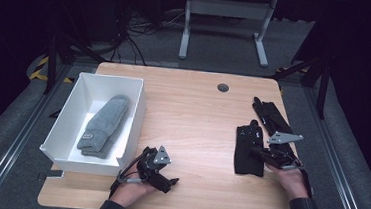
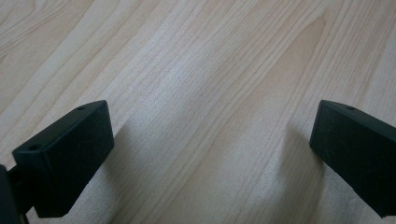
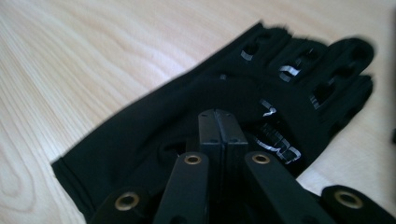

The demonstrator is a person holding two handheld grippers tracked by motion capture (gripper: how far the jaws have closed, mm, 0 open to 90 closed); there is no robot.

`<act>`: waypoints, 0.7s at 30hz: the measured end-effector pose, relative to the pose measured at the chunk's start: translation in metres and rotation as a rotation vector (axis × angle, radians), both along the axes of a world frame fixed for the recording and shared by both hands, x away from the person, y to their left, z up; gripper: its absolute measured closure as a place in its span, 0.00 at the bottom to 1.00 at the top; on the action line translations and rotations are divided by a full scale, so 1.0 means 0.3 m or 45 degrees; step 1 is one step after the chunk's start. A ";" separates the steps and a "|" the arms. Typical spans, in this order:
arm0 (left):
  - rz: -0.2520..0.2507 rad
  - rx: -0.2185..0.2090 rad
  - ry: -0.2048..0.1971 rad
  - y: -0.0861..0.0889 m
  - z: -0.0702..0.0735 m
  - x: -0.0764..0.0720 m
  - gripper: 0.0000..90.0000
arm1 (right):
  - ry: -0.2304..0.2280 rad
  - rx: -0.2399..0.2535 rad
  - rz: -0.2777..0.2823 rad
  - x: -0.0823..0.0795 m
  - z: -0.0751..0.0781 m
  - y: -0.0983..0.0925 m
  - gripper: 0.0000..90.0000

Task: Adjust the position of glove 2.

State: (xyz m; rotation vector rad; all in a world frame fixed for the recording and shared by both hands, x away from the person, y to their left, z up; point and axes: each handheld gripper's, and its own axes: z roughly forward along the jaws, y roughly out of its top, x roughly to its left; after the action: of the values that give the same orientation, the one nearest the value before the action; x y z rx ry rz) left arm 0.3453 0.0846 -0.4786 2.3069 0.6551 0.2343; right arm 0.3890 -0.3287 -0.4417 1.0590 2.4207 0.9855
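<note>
At the near edge the left gripper (image 1: 160, 169) rests on the table (image 1: 192, 115) with jaws spread and empty, while the right gripper (image 3: 220, 122) at near right is clenched on a black glove (image 3: 187, 121).

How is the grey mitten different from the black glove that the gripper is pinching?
The grey mitten is thick, with no separate fingers; the black glove is thin, with separate fingers. The grey mitten lies in the white box; the black glove lies on the table. Both lie flat.
</note>
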 end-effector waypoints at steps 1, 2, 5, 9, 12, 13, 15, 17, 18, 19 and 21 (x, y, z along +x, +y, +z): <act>0.000 0.000 0.000 0.000 0.000 0.000 0.00 | 0.000 0.000 0.000 0.000 0.000 0.000 1.00; 0.000 0.000 0.000 0.000 0.000 0.000 0.00 | 0.022 -0.012 0.010 0.004 -0.016 0.001 1.00; 0.000 0.000 0.000 0.000 0.000 0.000 0.00 | 0.039 -0.008 0.022 0.005 -0.031 0.000 1.00; 0.000 0.000 0.000 0.000 0.000 0.000 0.00 | 0.038 -0.022 0.075 -0.009 -0.032 0.026 1.00; 0.000 0.001 -0.001 0.000 0.000 0.000 0.00 | 0.039 -0.022 0.097 -0.015 -0.033 0.042 1.00; -0.001 0.001 -0.001 0.000 0.000 0.000 0.00 | 0.043 -0.016 0.113 -0.019 -0.034 0.055 1.00; 0.000 0.000 -0.001 0.000 0.000 0.000 0.00 | 0.049 -0.015 0.148 -0.030 -0.035 0.092 1.00; -0.001 0.001 -0.001 0.000 0.000 0.000 0.00 | 0.049 -0.018 0.162 -0.034 -0.035 0.107 1.00; 0.000 0.001 -0.001 0.000 0.000 0.000 0.00 | 0.051 -0.015 0.181 -0.038 -0.036 0.126 1.00; 0.000 0.001 -0.002 0.000 0.000 0.000 0.00 | 0.051 -0.012 0.194 -0.042 -0.037 0.141 1.00; 0.000 0.001 -0.001 0.000 0.000 0.000 0.00 | 0.056 -0.004 0.218 -0.051 -0.039 0.172 1.00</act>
State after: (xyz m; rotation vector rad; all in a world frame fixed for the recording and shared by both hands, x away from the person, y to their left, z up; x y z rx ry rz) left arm 0.3453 0.0846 -0.4786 2.3073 0.6544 0.2355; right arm 0.3737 -0.2770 -0.4534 0.8924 2.5831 1.0207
